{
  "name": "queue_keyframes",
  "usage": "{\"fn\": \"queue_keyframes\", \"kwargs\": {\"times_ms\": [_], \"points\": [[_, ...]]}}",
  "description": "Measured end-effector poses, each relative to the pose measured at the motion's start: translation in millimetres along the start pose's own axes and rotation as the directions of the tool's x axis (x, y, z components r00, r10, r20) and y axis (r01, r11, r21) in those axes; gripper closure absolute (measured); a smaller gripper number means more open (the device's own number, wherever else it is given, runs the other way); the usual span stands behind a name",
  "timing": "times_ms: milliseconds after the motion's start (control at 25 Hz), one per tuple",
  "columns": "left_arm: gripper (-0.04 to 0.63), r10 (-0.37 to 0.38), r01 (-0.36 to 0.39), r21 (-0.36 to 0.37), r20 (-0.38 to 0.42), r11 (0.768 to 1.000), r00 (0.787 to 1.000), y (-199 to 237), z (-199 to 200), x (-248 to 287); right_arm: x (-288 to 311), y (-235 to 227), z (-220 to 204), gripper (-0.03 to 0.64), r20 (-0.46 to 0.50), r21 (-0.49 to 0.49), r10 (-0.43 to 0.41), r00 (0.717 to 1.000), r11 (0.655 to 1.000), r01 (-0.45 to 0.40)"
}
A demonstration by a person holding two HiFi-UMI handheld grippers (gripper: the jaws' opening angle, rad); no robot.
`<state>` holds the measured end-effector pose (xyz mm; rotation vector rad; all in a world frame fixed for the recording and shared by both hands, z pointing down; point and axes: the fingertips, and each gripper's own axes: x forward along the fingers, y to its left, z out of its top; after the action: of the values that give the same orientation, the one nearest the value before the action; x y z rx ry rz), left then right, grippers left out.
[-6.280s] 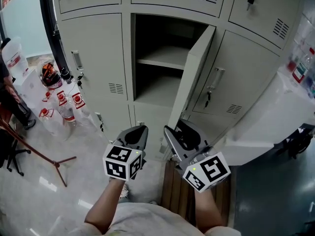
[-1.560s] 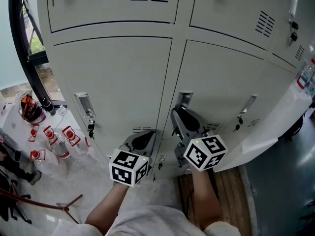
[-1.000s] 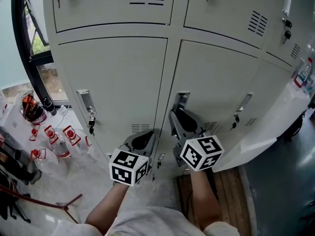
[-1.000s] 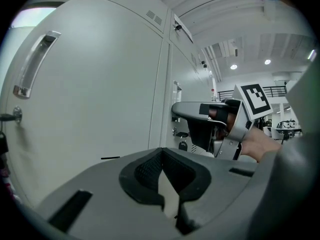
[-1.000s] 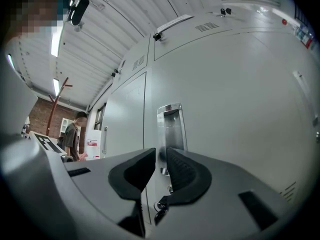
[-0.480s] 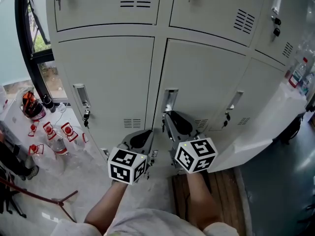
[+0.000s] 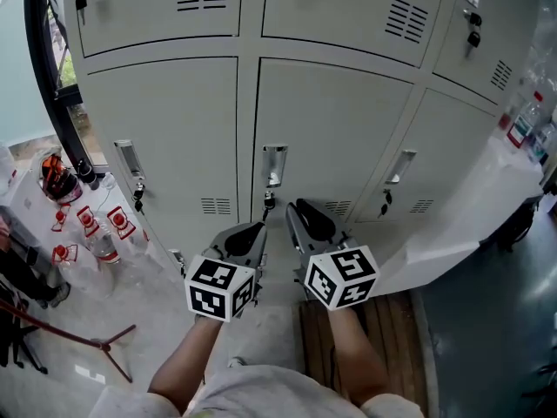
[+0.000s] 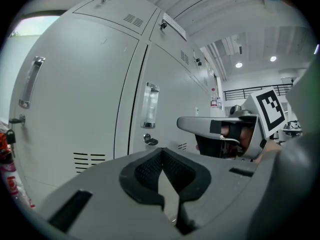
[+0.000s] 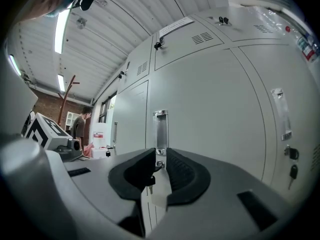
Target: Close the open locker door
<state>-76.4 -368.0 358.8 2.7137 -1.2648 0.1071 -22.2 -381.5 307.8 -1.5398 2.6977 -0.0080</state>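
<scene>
The locker door [image 7: 339,138] sits flush in its frame, at 12 o'clock of both grippers. The left gripper [image 7: 252,230] has its fingers pressed together and empty. The right gripper [image 7: 298,207] has fingers slightly spread, pinching nothing, with the door's recessed handle [image 7: 274,165] at its 11 o'clock.

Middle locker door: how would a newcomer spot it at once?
The grey locker bank shows two rows in the head view; take the lower. The door is the centre of three, its recessed handle and key straight ahead of the right gripper, unlike either neighbour's.
</scene>
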Motion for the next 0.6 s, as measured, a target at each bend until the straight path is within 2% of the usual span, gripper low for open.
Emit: {"fn": "queue_keyframes", "kwargs": {"times_ms": [320,600], "points": [[0.589,0.027,-0.027,0.007,0.002,1.0,1.0,-35,4,6,-36,-4,-6,0.578,-0.019,0.0,0.035,0.999,0.999,-0.035],[0.589,0.048,-0.048,0.016,0.0,0.999,0.999,-67,4,8,-74,-15,-9,0.597,-0.017,0.028,0.029,0.999,0.999,-0.028]]}}
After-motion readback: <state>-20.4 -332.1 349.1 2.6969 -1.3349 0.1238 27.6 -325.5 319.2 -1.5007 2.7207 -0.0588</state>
